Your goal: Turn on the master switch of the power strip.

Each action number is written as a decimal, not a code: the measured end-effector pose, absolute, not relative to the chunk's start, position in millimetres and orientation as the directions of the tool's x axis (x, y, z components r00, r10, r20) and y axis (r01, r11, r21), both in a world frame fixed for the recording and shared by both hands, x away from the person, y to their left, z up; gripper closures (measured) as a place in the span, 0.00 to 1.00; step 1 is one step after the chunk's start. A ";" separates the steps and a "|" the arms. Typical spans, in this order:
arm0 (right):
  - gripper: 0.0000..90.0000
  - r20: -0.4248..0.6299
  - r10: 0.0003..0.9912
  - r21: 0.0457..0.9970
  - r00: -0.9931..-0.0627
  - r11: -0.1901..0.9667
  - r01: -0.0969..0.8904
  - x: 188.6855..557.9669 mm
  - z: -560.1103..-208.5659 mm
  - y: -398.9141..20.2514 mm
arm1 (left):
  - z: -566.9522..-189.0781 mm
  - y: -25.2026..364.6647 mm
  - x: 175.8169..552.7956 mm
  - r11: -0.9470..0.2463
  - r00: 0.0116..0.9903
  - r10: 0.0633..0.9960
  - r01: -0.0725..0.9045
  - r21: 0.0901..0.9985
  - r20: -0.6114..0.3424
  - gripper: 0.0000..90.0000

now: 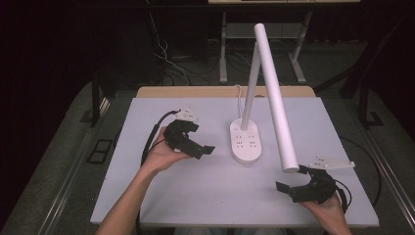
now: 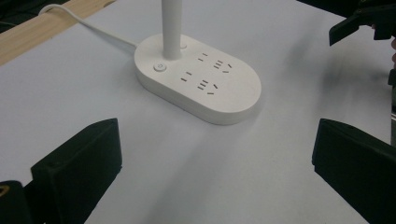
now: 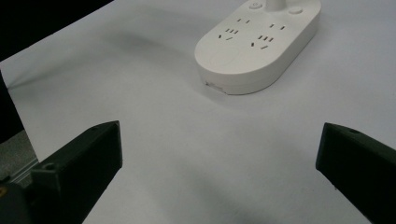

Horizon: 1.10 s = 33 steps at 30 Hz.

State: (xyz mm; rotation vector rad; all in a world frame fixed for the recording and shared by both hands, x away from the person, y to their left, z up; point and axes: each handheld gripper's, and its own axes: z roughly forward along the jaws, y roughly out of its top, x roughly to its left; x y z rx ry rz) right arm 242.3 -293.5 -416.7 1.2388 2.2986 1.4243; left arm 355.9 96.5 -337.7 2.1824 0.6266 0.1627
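Pale grey table (image 1: 161, 196) with a wooden strip (image 1: 205, 91) along the far edge. White oval lamp base (image 1: 245, 142) with sockets sits flat near centre, slightly far. White cord (image 1: 239, 93) runs off the far edge.

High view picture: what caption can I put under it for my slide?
Two open black grippers flank a white oval-based desk lamp on a grey table.

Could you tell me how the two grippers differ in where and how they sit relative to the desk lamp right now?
The left gripper sits beside the lamp base, left of it; the right gripper sits nearer the table's front edge, just under the tip of the lamp head. The left gripper's jaws point right, toward the base; the right gripper's point left. Both are open, hold nothing, and touch no part of the lamp.
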 end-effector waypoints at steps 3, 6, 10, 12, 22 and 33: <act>0.00 0.266 0.718 0.805 -0.643 0.202 0.558 242.5 -417.0 -293.5 | -336.5 94.2 358.9 -0.531 0.867 0.489 0.381 0.757 -0.094 0.01; 0.00 0.266 0.718 0.804 -0.644 0.203 0.559 242.6 -416.9 -293.4 | -335.8 91.3 362.6 -0.532 0.867 0.489 0.383 0.755 -0.095 0.01; 0.00 0.265 0.717 0.804 -0.645 0.205 0.559 242.4 -417.0 -293.3 | -336.4 87.6 368.8 -0.546 0.872 0.482 0.373 0.750 -0.084 0.01; 0.00 0.263 0.716 0.804 -0.647 0.208 0.557 242.3 -416.9 -293.6 | -336.3 86.8 371.7 -0.557 0.875 0.479 0.368 0.744 -0.075 0.01; 0.00 0.271 0.716 0.800 -0.644 0.204 0.564 241.8 -416.4 -294.1 | -335.5 78.3 386.2 -0.571 0.869 0.489 0.385 0.725 -0.076 0.01; 0.00 0.269 0.713 0.801 -0.647 0.207 0.561 242.0 -416.5 -294.6 | -333.2 70.3 402.5 -0.600 0.870 0.489 0.386 0.700 -0.060 0.02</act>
